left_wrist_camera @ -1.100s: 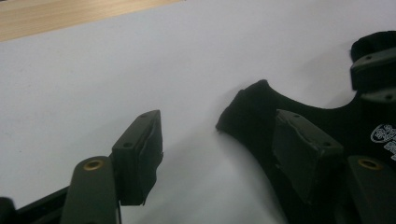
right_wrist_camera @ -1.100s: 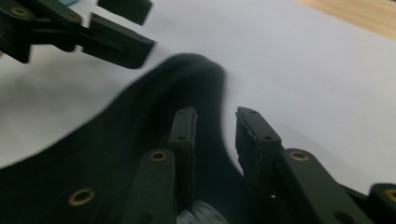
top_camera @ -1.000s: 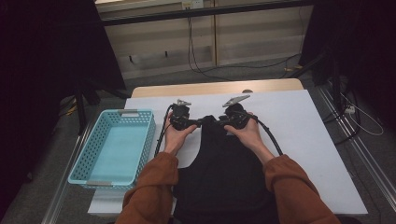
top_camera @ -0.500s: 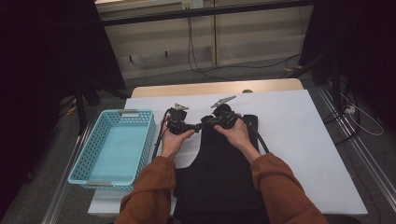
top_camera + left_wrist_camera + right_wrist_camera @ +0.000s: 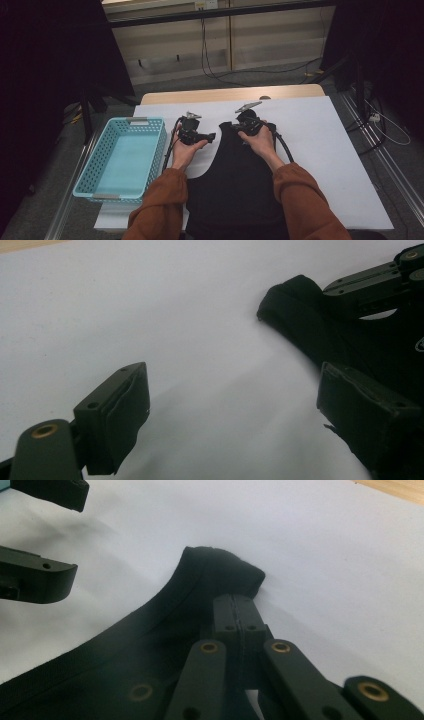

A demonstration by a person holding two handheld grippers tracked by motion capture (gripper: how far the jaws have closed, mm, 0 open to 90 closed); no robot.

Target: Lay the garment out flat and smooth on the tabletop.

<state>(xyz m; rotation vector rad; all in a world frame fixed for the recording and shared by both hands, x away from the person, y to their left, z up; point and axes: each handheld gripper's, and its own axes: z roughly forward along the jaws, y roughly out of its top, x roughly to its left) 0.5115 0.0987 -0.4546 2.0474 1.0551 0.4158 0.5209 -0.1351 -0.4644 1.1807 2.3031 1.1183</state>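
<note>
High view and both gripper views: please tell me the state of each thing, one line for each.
Vest: flat on the white sheet, one shoulder strap pinched.
Basket: upright, empty, beside the vest.
Left tongs: open, nothing between the jaws.
Right tongs: shut on the strap.

My left black two-jaw gripper [image 5: 206, 137] sits in my left hand [image 5: 184, 150], palm turned up, its fingers [image 5: 117, 415] standing wide apart with nothing between them. My right black two-jaw gripper [image 5: 235, 126] is held in my right hand [image 5: 260, 141], its fingers [image 5: 235, 612] having just been closing and now pressed flat together. Both forearms in rust-brown sleeves [image 5: 160, 200] come in from below, angled slightly inward, the hands near each other
</note>
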